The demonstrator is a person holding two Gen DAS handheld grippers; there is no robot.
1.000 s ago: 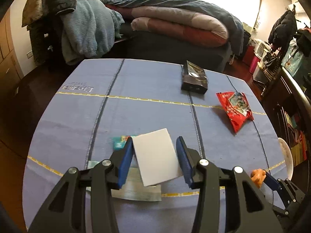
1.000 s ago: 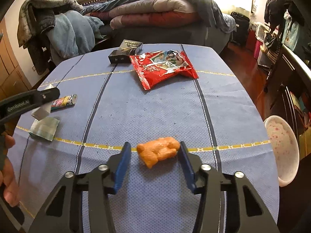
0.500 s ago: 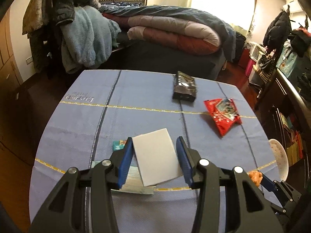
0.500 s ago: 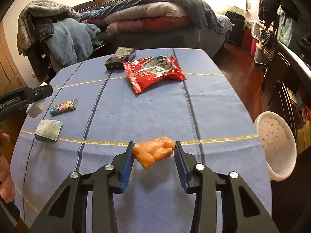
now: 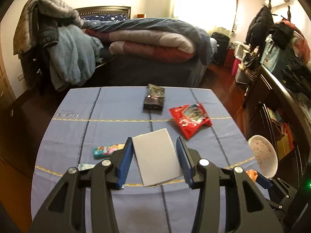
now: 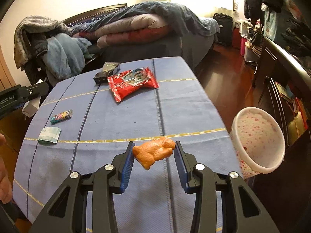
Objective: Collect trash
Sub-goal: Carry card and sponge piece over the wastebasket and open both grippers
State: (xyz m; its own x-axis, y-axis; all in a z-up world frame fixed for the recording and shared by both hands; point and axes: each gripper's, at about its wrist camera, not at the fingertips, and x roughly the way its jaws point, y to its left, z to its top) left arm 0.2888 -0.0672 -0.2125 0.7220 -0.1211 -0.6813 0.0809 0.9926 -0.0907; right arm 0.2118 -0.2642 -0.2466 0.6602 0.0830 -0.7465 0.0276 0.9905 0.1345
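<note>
woven cloth tablecloth (image 6: 120, 120), glossy, perhaps foil, wrapper (image 6: 132, 82)

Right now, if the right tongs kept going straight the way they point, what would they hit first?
Probably the blue striped tablecloth just beyond the crumpled orange wrapper they hold; the red snack bag lies farther along, though depth is unclear.

Tissue packet (image 5: 85, 167) half behind left tool (image 5: 154, 156)
</note>
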